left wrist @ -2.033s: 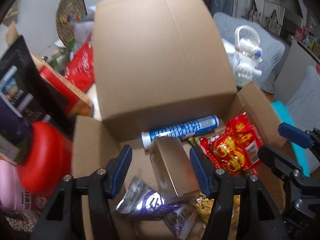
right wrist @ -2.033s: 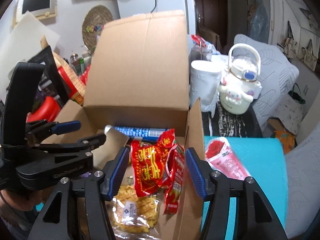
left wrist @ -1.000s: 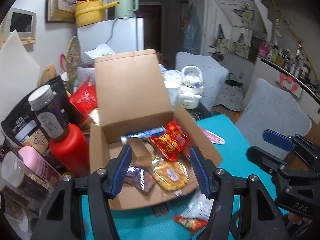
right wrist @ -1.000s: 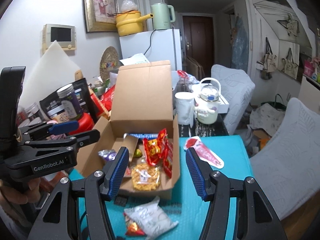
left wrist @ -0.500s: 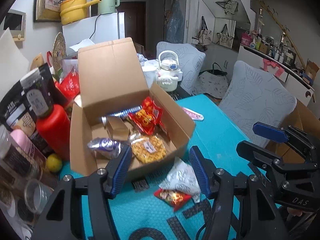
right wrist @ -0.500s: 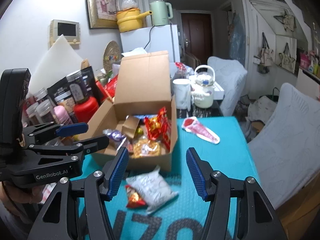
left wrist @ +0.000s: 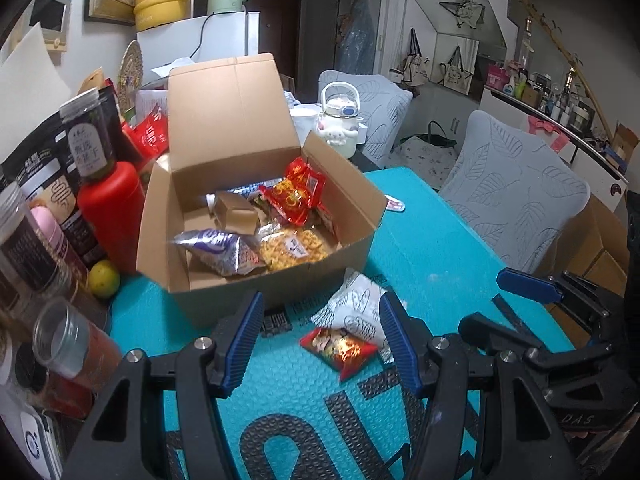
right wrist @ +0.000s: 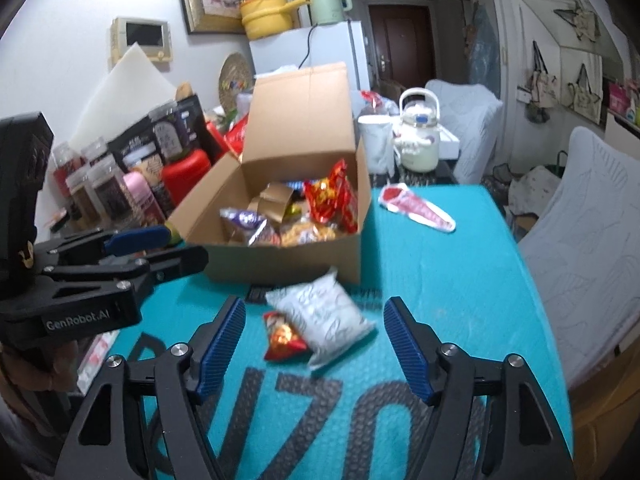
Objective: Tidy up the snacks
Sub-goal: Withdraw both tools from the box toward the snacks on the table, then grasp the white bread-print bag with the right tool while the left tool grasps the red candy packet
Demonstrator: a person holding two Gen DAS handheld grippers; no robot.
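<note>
The cardboard box (left wrist: 256, 216) sits open toward the far left of the teal table mat (left wrist: 440, 264), its lid propped upright at the back so the inside is easy to reach. Already lying in it are a red snack bag (left wrist: 298, 194), a clear pack of yellow crackers (left wrist: 292, 246), a purple-and-silver packet (left wrist: 218, 248) and a small brown carton (left wrist: 234, 210). Just in front of the box's near wall, on the mat, lie two snacks not yet packed: a white printed packet (right wrist: 324, 314) and, touching its near-left edge, a small red packet (right wrist: 282, 336). A pink-and-red wrapper (right wrist: 416, 208) lies apart on the mat, to the right of the box.

Both tools hover over the near part of the mat, facing the box. The right gripper (right wrist: 314, 346) is spread wide and empty, and the white and red packets sit between its fingers in its own view, which looks to me like a line-up for picking one of them. The left gripper (left wrist: 320, 338) is likewise wide apart and holds nothing.

Jars and a red bottle (left wrist: 110, 216) crowd the left edge, close beside the box.
</note>
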